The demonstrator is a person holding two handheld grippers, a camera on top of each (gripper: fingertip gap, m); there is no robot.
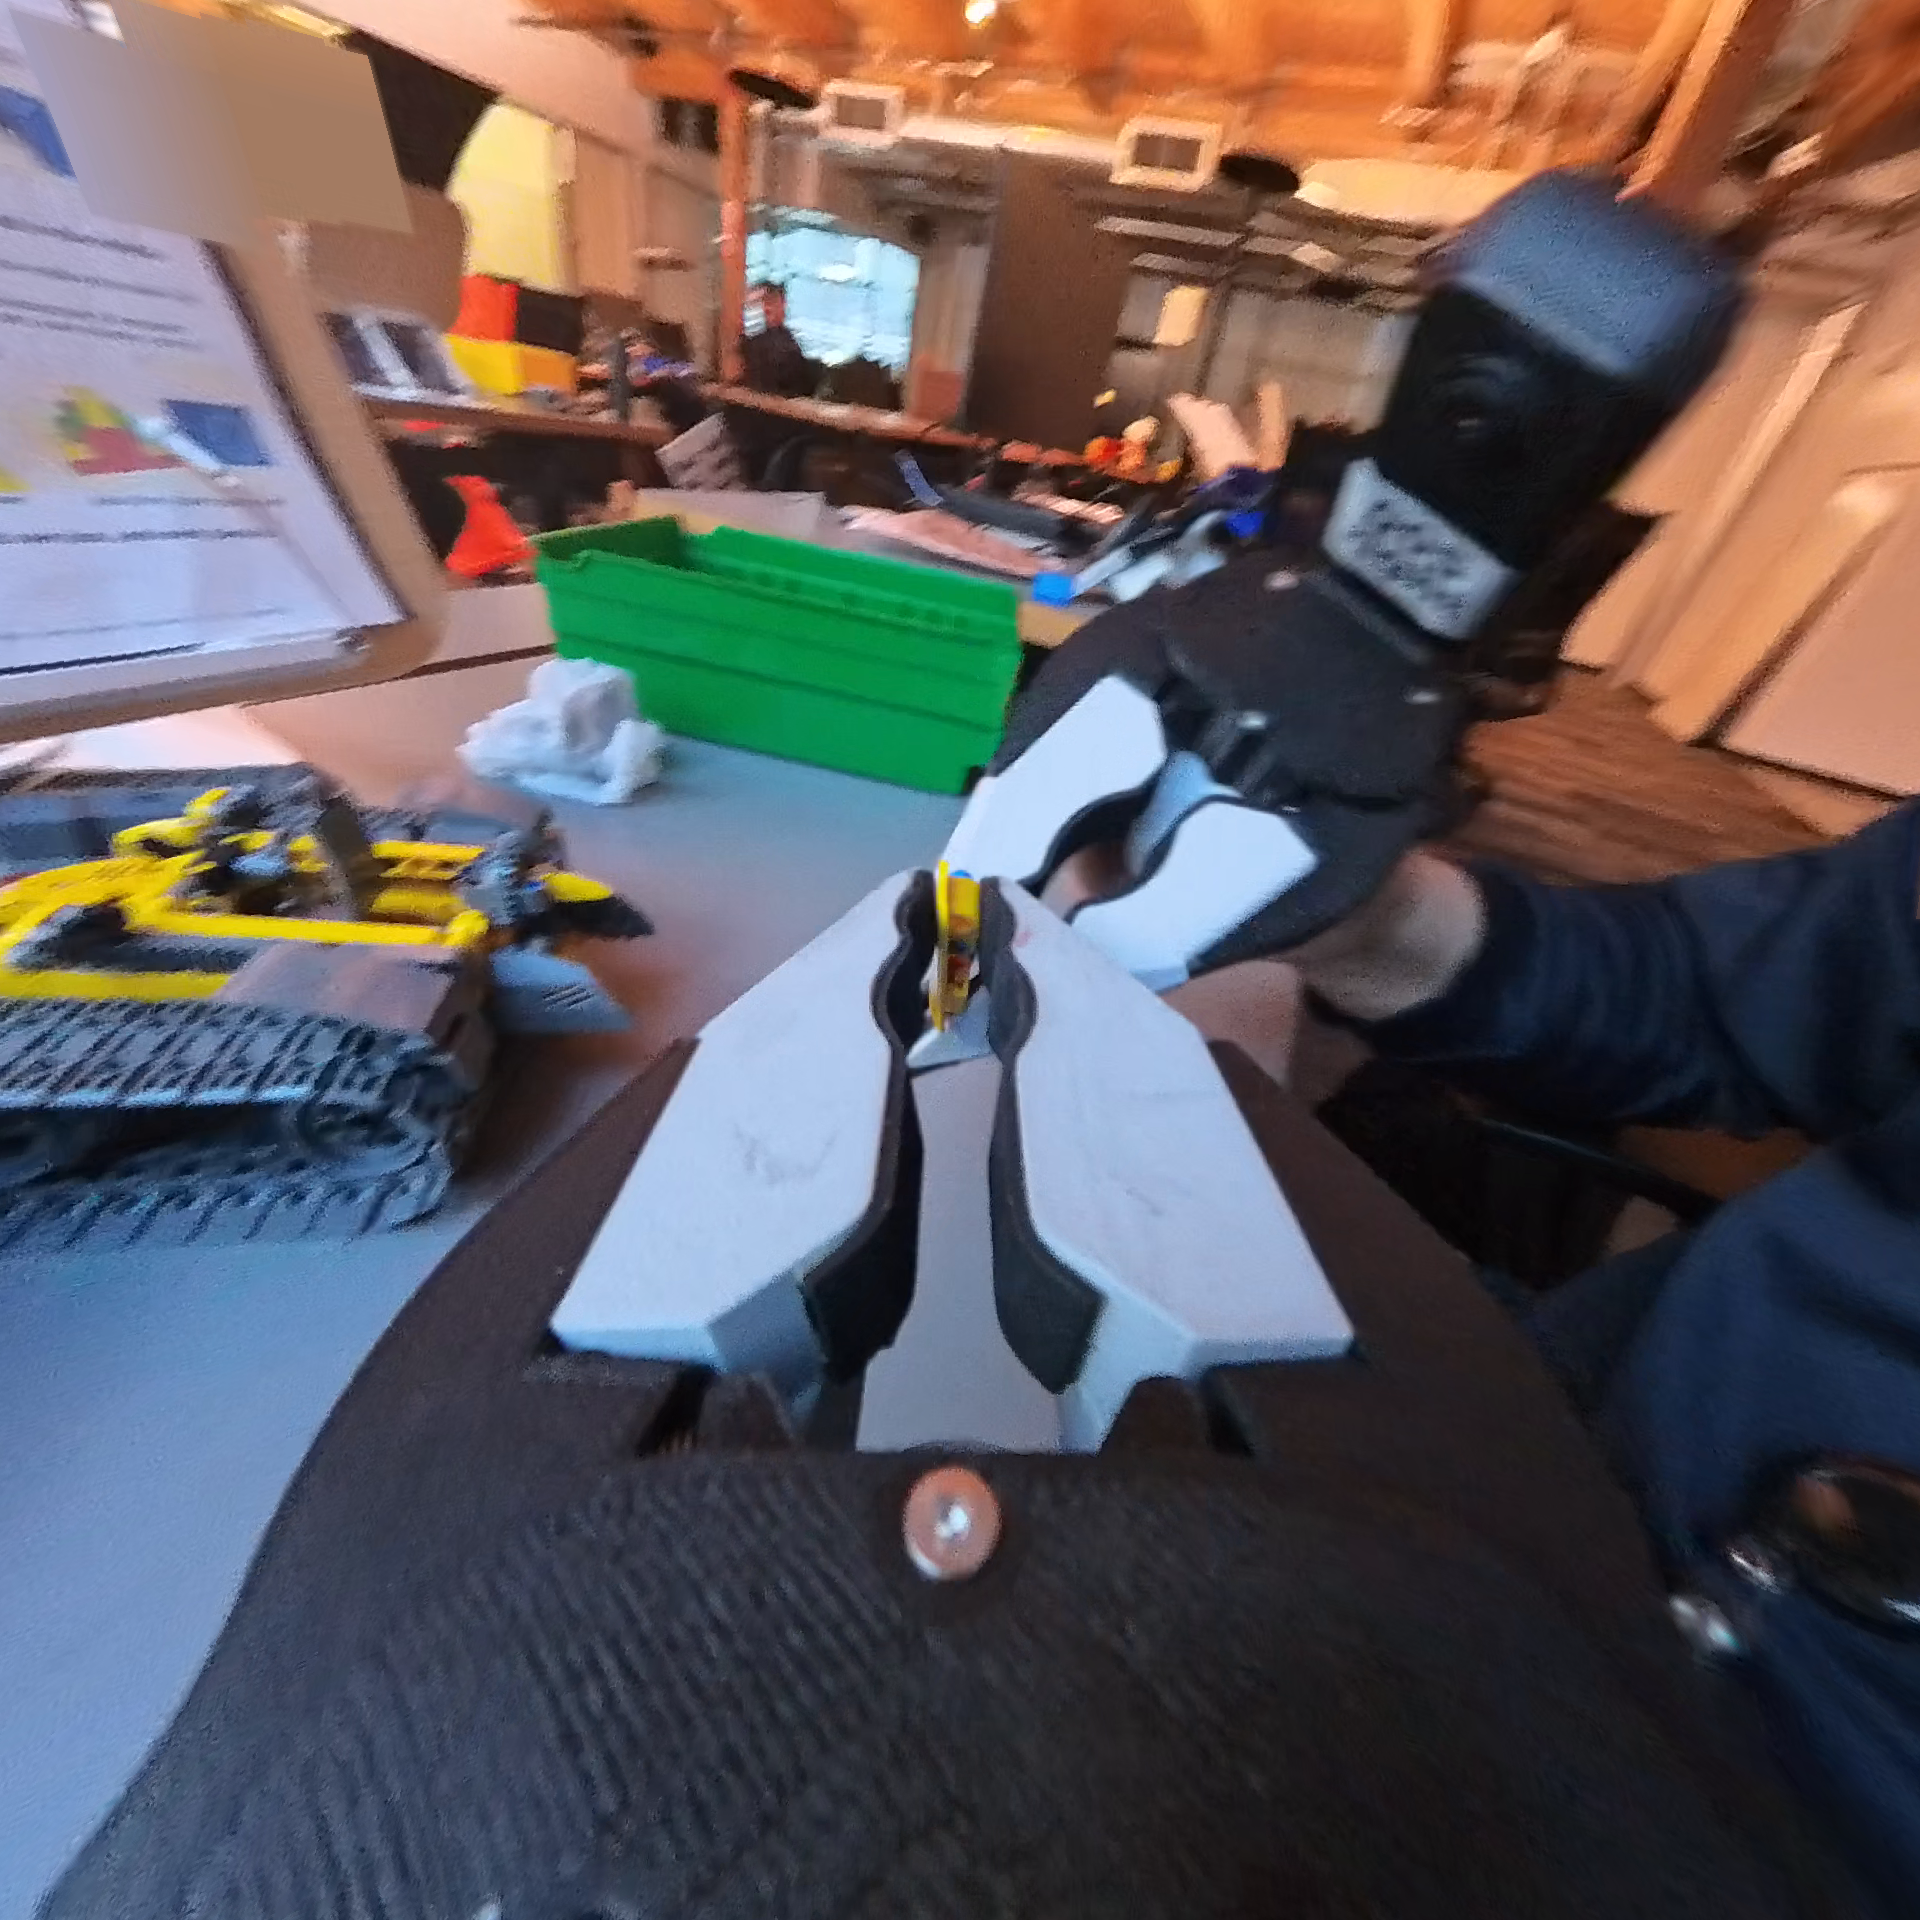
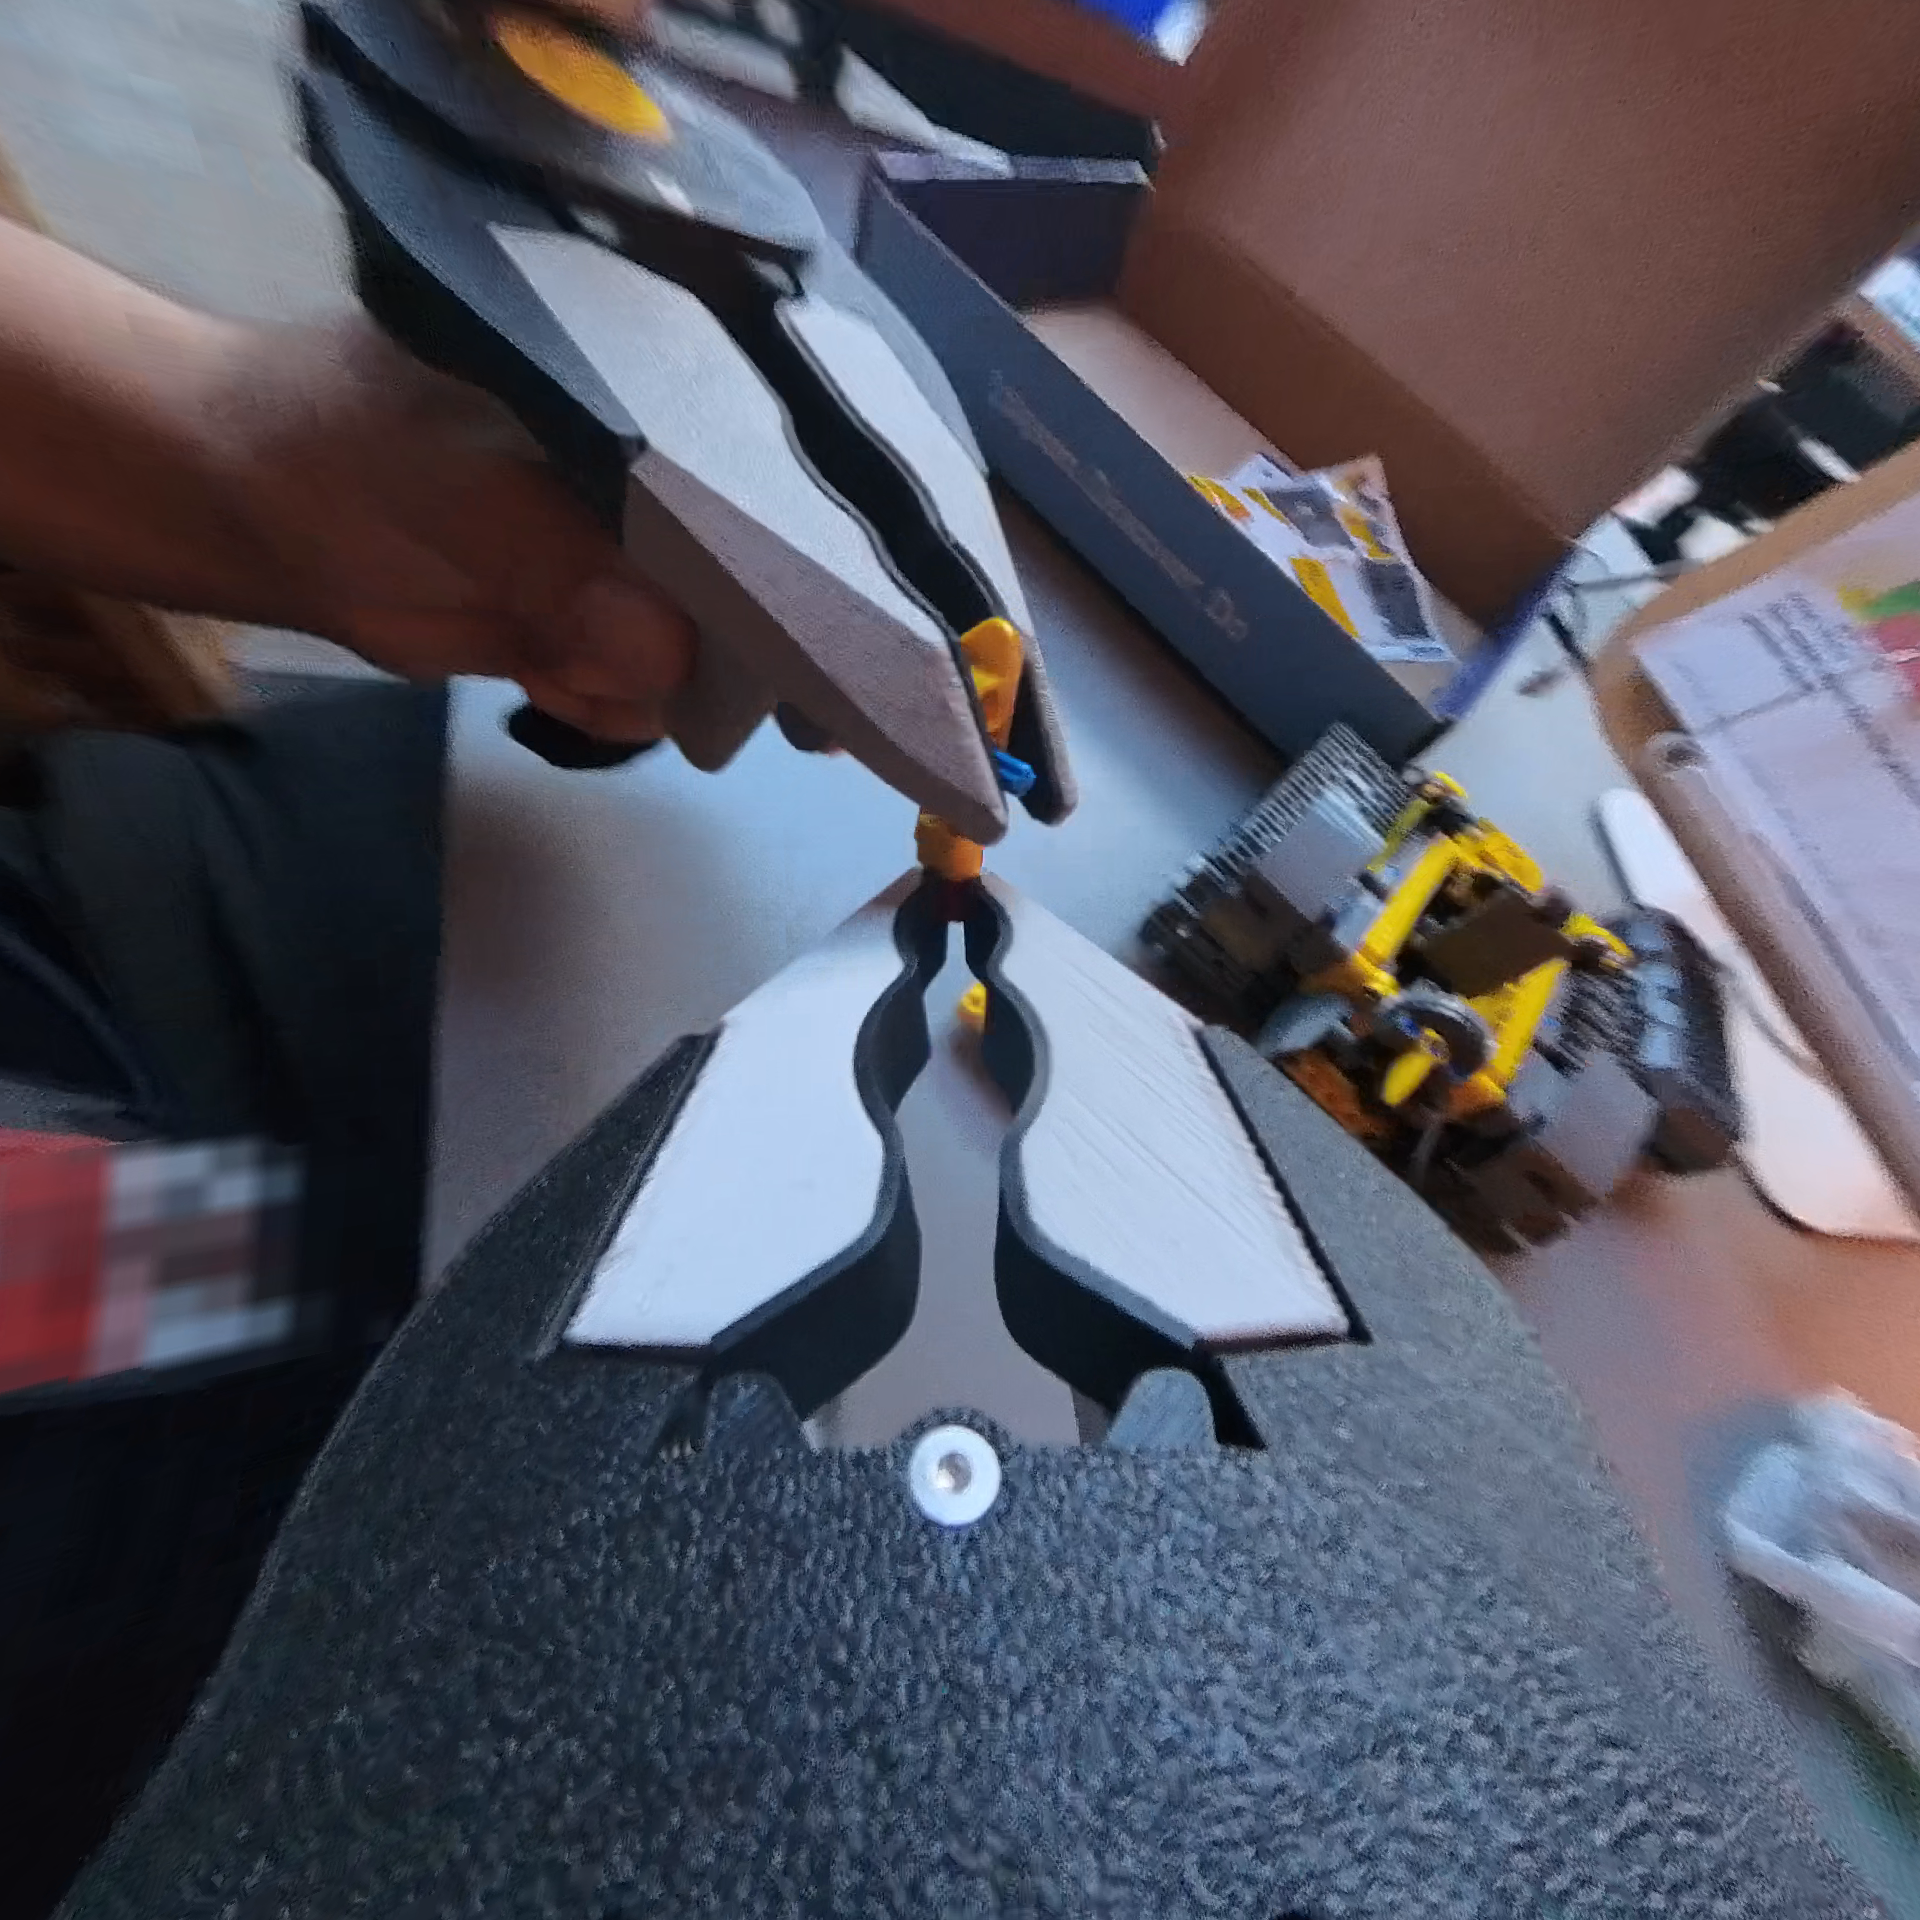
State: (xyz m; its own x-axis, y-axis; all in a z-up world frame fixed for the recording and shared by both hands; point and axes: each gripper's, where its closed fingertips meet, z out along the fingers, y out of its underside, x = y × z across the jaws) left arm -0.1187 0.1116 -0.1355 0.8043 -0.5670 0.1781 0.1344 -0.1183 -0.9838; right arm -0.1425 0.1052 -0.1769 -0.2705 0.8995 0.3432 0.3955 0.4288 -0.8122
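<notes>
Jaws: both grippers pinching one yellow piece (image 1: 954, 951) | one tracked toy vehicle (image 1: 239, 987) | one green bin (image 1: 790, 649)

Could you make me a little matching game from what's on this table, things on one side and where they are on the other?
Things:
1. small yellow piece
2. green bin
3. crumpled white wad
4. yellow tracked toy

Places:
A. on the table, left side of the left wrist view
B. pinched in the left gripper
C. just in front of the bin
D. far side of the table

Pairs: 1-B, 2-D, 3-C, 4-A
</notes>
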